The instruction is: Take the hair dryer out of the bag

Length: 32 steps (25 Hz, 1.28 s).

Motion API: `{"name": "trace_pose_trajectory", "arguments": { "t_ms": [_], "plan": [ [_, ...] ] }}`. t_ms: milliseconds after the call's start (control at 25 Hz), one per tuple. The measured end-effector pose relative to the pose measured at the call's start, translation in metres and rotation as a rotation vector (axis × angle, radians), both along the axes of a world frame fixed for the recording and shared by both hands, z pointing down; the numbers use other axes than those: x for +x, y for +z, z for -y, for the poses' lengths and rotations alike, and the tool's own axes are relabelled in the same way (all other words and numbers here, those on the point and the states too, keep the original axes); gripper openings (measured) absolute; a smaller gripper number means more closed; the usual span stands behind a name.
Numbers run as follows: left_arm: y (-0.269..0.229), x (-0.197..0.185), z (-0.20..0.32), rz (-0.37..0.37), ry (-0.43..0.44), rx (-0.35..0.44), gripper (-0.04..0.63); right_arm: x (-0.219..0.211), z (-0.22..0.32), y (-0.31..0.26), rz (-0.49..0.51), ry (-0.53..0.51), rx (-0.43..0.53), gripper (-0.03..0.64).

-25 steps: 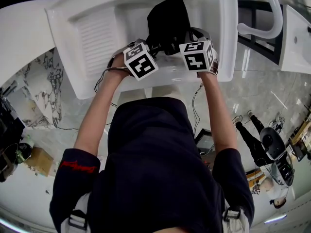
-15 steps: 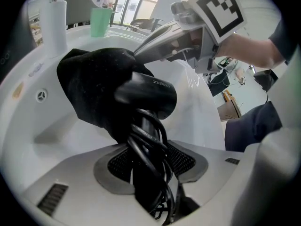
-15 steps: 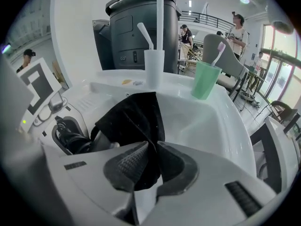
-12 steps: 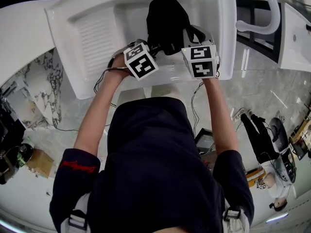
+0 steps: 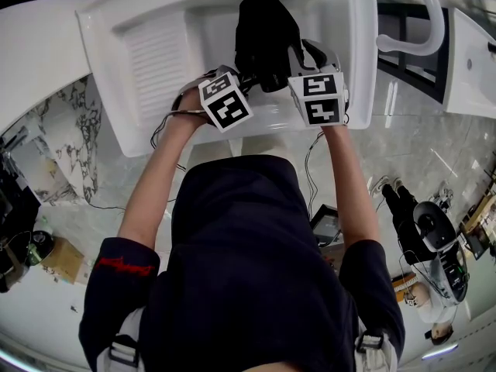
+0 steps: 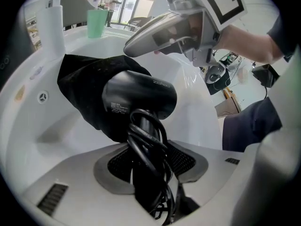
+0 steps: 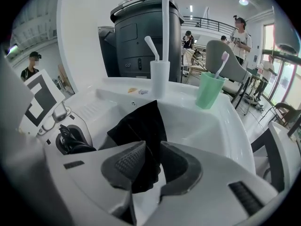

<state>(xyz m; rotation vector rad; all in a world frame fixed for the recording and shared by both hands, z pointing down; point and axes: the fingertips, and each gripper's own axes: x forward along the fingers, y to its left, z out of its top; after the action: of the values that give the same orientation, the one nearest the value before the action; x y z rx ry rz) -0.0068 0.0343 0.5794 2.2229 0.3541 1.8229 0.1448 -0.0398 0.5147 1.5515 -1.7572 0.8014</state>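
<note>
**Over the sink's near edge: dryer gripped, bag slack**

Above the near side of the white sink (image 5: 101,22), the left gripper (image 6: 150,171) has its jaws clamped on the handle of the black hair dryer (image 6: 138,98), with the cord wound round that handle. The dryer's barrel shows bare, and the black bag (image 5: 263,29) is bunched at its far end, toward the basin's right wall. The right gripper (image 7: 148,166) has just been opening its jaws. They stand slightly apart, with a fold of bag hanging loose between them. A green cup (image 7: 210,91) stands on the far rim.

Indoor hall, washbasin (image 5: 155,60), toothbrush cup (image 7: 209,91)
</note>
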Motion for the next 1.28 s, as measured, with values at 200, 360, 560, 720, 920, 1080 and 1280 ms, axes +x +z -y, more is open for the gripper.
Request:
{"name": "trace_pose_trajectory", "arguments": {
  "t_ms": [200, 360, 560, 720, 920, 1080, 1280],
  "plan": [
    [-0.006, -0.007, -0.002, 0.014, -0.006, -0.008, 0.215, 0.001, 0.001, -0.004, 0.011, 0.011, 0.003, 0.091],
    [-0.012, -0.013, -0.007, 0.035, -0.005, -0.03, 0.215, -0.005, -0.001, -0.005, 0.037, 0.012, 0.001, 0.089],
    [-0.016, -0.014, -0.007, 0.034, -0.008, -0.021, 0.215, -0.023, -0.002, -0.009, 0.066, -0.029, 0.004, 0.091],
    [-0.019, -0.013, -0.01, 0.03, -0.004, -0.018, 0.215, -0.035, -0.002, -0.007, 0.072, -0.06, -0.001, 0.089],
    [-0.02, -0.025, -0.013, 0.024, 0.013, -0.014, 0.215, -0.046, -0.002, -0.002, 0.066, -0.061, -0.015, 0.089],
    [-0.022, -0.028, -0.014, 0.018, 0.03, -0.011, 0.215, -0.045, 0.0, -0.001, 0.059, -0.055, -0.022, 0.091],
    [-0.026, -0.032, -0.016, 0.012, 0.044, -0.009, 0.215, -0.044, -0.001, -0.002, 0.047, -0.046, -0.025, 0.091]
  ]
}}
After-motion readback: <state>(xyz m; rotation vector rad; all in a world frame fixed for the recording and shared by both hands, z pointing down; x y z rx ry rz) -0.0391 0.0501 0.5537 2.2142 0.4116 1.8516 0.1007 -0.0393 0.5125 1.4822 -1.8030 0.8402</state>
